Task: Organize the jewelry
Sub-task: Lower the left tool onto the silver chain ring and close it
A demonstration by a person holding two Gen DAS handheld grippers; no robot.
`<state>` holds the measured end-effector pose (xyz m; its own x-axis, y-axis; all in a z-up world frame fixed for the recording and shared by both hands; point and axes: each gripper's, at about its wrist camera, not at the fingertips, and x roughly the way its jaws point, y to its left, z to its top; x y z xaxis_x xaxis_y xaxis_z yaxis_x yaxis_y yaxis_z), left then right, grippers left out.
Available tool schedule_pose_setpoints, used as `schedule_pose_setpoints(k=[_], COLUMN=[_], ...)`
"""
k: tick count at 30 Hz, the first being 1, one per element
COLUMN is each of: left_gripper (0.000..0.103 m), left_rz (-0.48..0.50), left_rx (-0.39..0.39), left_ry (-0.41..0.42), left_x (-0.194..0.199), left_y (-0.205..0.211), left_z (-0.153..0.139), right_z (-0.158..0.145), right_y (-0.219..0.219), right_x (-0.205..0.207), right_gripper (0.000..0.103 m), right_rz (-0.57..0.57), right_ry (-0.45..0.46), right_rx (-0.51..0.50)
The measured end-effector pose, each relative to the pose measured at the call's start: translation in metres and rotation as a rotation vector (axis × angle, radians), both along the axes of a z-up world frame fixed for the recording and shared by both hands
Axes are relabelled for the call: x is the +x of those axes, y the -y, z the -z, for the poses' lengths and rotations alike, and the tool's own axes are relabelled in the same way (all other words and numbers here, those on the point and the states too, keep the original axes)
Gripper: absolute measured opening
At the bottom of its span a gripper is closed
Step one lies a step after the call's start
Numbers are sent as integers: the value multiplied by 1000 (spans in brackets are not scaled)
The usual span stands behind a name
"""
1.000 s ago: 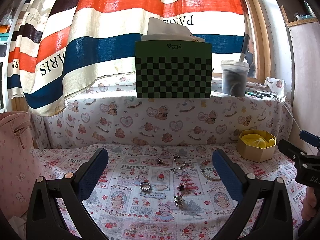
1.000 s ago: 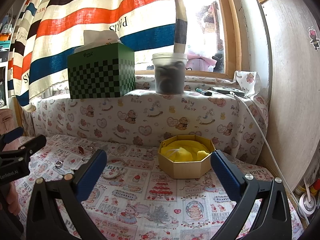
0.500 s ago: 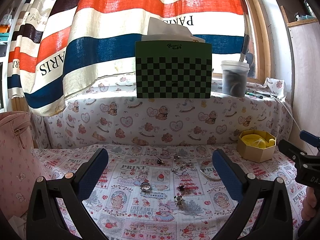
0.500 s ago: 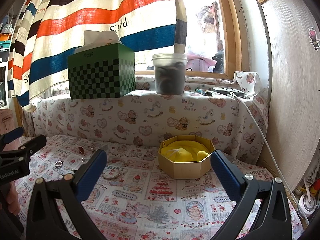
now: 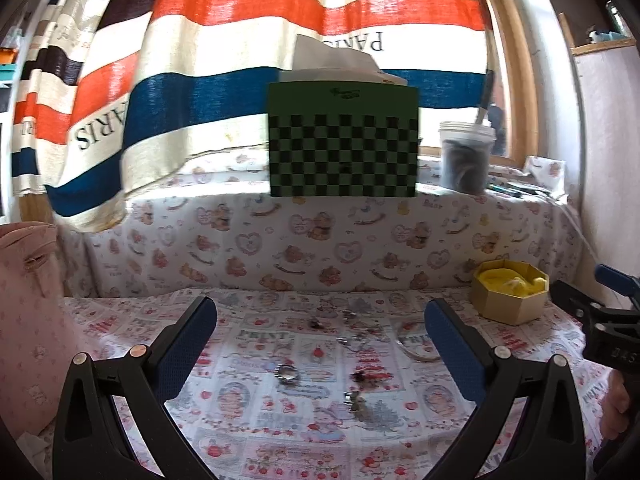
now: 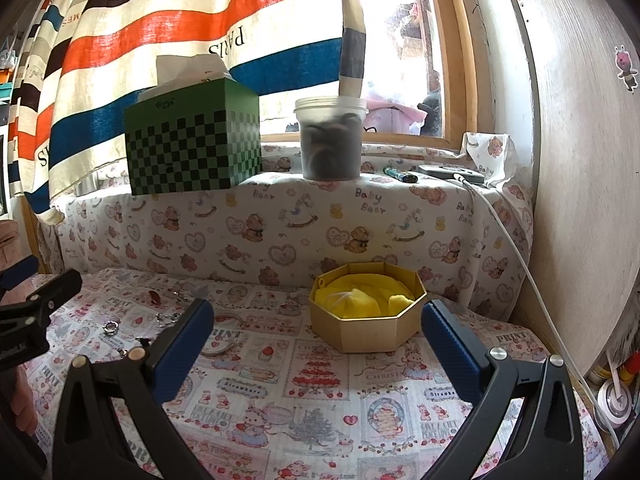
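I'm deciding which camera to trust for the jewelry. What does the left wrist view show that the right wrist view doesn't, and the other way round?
Only the left wrist view shows the pink bag and the small pieces lying nearest its open tongs, such as the charm.

Only the right wrist view shows the white cable, the bee sticker and the tape roll, beyond its own open tongs.

Both show the yellow-lined box, green checked tissue box, plastic tub, silver ring and bangle.
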<state>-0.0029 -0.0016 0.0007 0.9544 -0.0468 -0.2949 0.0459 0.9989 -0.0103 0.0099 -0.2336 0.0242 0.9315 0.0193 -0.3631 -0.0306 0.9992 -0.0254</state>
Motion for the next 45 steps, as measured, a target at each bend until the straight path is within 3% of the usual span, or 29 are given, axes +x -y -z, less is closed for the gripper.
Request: schedule_pose_setpoints(k=[8, 13, 17, 18, 21, 23, 24, 25, 27, 32, 37, 40, 43, 45], left_gripper=[103, 101, 92, 91, 66, 18, 15, 14, 14, 17, 24, 26, 44, 44], left_rz=[-6, -22, 11, 10, 17, 59, 73, 82, 94, 86, 176, 173, 193, 199], left_rx=[-14, -2, -49, -67, -76, -99, -103, -107, -101, -110, -232, -210, -154, -111], left_ry=[-3, 18, -38, -65, -201, -315, -371, -426, -487, -540, -659, -649, -604, -594], left_x=[2, 4, 16, 21, 41, 56, 63, 70, 78, 86, 97, 96, 93, 93], left_y=[-3, -9, -25, -30, -39, -43, -44, -44, -45, -54, -68, -69, -64, -60], left_z=[0, -5, -13, -13, -5, 5, 11, 18, 27, 36, 44, 41, 36, 35], right_z=[-2, -2, -1, 0, 4, 8, 10, 11, 15, 20, 23, 21, 21, 21], right_y=[-2, -4, -1, -1, -6, -7, -6, -6, -5, -5, -6, -2, 0, 1], right_x=[-8, -8, -4, -4, 5, 10, 12, 14, 18, 22, 24, 24, 25, 26], right_gripper=[103, 103, 101, 96, 77, 65, 57, 49, 45, 45, 45, 45, 47, 48], right_rz=[-69, -48, -54, -52, -55, -71, -77, -82, -104, -135, -157, -121, -111, -114], right_ry=[43, 24, 2, -6, -76, -120, -139, -157, -197, -244, -277, -268, -268, -274], right_rx=[12, 6, 26, 22, -31, -31, -26, -22, -13, 15, 29, 29, 31, 36])
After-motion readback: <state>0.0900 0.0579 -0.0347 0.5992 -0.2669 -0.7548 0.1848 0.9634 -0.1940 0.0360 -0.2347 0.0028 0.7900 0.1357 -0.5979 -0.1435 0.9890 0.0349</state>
